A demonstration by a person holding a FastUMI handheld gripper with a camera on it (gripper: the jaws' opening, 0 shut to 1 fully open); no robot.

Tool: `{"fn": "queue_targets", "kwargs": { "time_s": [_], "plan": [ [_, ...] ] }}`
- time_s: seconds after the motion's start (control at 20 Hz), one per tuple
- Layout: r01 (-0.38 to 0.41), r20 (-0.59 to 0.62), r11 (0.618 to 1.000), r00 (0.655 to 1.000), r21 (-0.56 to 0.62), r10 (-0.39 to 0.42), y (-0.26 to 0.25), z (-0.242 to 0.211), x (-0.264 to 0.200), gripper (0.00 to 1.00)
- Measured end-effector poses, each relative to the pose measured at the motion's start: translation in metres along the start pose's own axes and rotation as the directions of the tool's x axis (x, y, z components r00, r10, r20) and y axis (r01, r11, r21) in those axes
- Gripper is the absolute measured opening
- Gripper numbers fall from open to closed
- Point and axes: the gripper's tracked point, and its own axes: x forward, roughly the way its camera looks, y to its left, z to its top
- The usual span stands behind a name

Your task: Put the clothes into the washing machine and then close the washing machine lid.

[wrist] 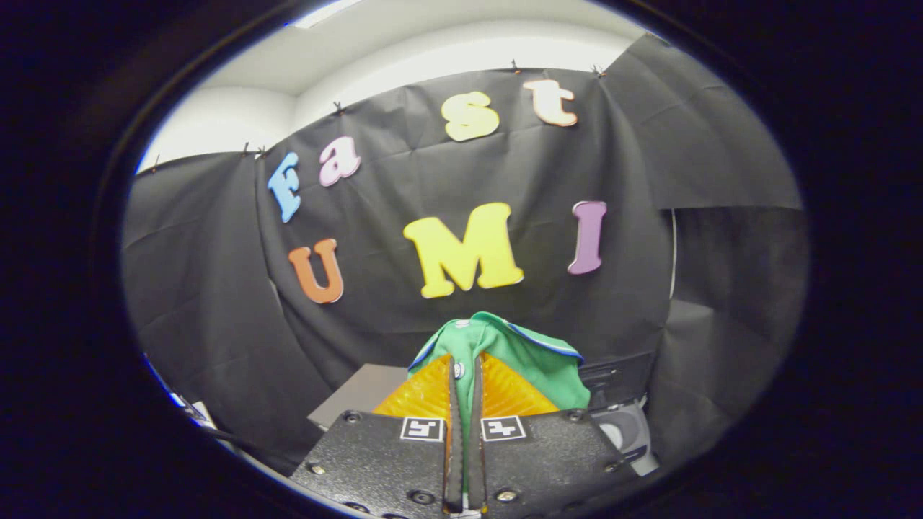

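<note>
With the gripper [465, 375] clamped on the green garment [537, 353], the transfer step is underway; next, carry it over the washing machine [626, 425] opening and release.

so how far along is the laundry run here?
Done: the gripper is shut on the green garment, lifted in front of the booth wall. In hand: carrying it. Left: dropping it into the washing machine beyond the fingers, then closing the lid.

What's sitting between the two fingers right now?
In the gripper view, the green garment is pinched between the gripper fingers, bunching up just beyond them. A small white button shows in the narrow gap.
</note>
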Motion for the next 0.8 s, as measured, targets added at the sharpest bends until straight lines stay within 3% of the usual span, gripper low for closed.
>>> {"fn": "queue_targets", "kwargs": {
  "time_s": [0.1, 0.35, 0.6, 0.8],
  "plan": [
    [0.021, 0.023, 1.0, 1.0, -0.013, -0.021, -0.04, 0.028, -0.008, 0.06],
    [0.011, 0.004, 0.999, 1.0, -0.03, -0.011, -0.123, 0.03, 0.016, 0.06],
    [-0.012, -0.081, 1.0, 0.997, -0.011, 0.011, -0.181, -0.012, 0.059, 0.06],
    [-0.043, -0.183, 0.999, 0.982, -0.008, 0.041, -0.205, -0.072, 0.095, 0.06]
  ]
}}
